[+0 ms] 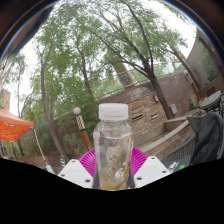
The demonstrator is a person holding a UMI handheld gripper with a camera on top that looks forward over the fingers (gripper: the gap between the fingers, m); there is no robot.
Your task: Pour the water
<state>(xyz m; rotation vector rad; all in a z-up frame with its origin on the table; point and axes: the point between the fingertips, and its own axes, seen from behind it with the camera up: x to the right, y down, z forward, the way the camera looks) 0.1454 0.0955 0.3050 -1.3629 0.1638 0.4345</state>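
The gripper point(113, 165) is clamping a capped clear bottle point(113, 145) between its pink pads point(88, 163), holding it upright and raised against far trees point(100, 50), apparently so nothing spills, the cap point(113, 111) remaining on, before any tilting begins.

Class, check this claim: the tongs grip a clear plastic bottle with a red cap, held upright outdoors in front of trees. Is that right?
Not quite: the cap is wrong. The gripper view shows the clear plastic bottle topped by a white cap, not a red one. The rest holds: the tongs grip it upright between their pink pads, outdoors in front of trees.
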